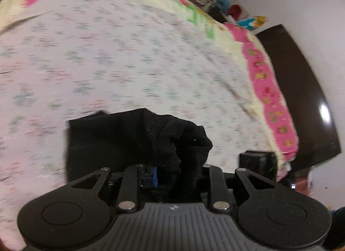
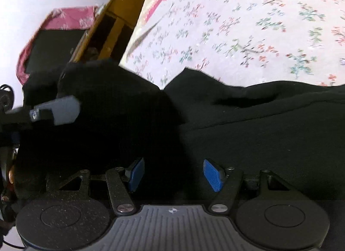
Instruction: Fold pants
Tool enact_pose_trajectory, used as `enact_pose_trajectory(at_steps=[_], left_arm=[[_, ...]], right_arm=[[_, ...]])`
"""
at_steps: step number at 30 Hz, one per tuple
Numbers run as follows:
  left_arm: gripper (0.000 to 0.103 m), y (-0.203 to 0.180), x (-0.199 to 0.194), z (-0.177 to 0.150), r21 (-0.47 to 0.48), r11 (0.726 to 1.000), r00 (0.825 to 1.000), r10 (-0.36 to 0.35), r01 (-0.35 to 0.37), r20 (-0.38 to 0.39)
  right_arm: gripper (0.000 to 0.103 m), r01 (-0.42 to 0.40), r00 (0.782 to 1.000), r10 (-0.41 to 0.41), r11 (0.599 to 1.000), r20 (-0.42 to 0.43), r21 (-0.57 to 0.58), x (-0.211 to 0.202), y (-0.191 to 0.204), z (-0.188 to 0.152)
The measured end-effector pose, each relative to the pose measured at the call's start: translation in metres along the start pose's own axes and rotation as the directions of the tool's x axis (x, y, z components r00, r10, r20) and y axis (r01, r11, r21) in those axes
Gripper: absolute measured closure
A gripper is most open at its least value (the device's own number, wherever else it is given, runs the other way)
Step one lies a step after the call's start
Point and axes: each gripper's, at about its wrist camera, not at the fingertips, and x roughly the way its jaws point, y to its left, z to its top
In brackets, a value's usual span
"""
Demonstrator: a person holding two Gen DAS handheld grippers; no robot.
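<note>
The black pants (image 2: 258, 134) lie on a floral bedsheet (image 2: 237, 24). One end of the pants (image 1: 120, 138) is raised off the bed, and my left gripper (image 1: 170, 175) is shut on a bunch of it. Only one blue pad (image 1: 154, 176) shows there; cloth covers the other finger. In the right wrist view the left gripper (image 2: 58, 111) appears at the left with the lifted fold draped around it. My right gripper (image 2: 174, 174) is open low over the pants. Its blue pads (image 2: 212, 174) stand apart with their faces bare and dark cloth beneath.
A pink and cream blanket (image 1: 265, 82) borders the sheet. A dark wooden headboard (image 1: 301, 82) and a pile of clothes (image 1: 217, 0) stand beyond the bed. A yellow wooden cabinet (image 2: 114, 24) is off the bed's edge. A black boxy object (image 1: 256, 162) sits at the right.
</note>
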Motion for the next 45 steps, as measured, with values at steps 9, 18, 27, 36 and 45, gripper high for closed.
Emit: enact_pose_trajectory(at_steps=[9,18,27,36,45], left_arm=[[0.069,-0.023,0.1,0.008,-0.053,0.998,0.995,-0.026,0.021,-0.098],[0.069,-0.034,0.152,-0.004,-0.1,0.993,0.986,-0.077,0.063,-0.146],[0.038,-0.033,0.197,-0.013,-0.179,0.984,0.985,-0.051,0.021,-0.164],[0.032,-0.043,0.148,-0.015,-0.022,0.999,0.994,0.027,-0.03,-0.108],[0.032,0.001,0.109,-0.015,0.074,0.966,0.969,0.244,-0.246,0.041]], right_arm=[[0.051,0.052,0.989,-0.064,0.994,0.133,0.095,-0.069,-0.053,-0.012],[0.051,0.092,0.972,-0.129,0.979,0.197,0.184,-0.096,-0.088,-0.019],[0.051,0.176,0.945,-0.23,0.956,0.231,0.233,-0.118,-0.114,-0.024],[0.051,0.21,0.91,-0.269,0.955,0.315,0.209,-0.143,-0.105,-0.021],[0.049,0.034,0.979,-0.035,0.999,0.2,0.009,-0.089,-0.054,-0.02]])
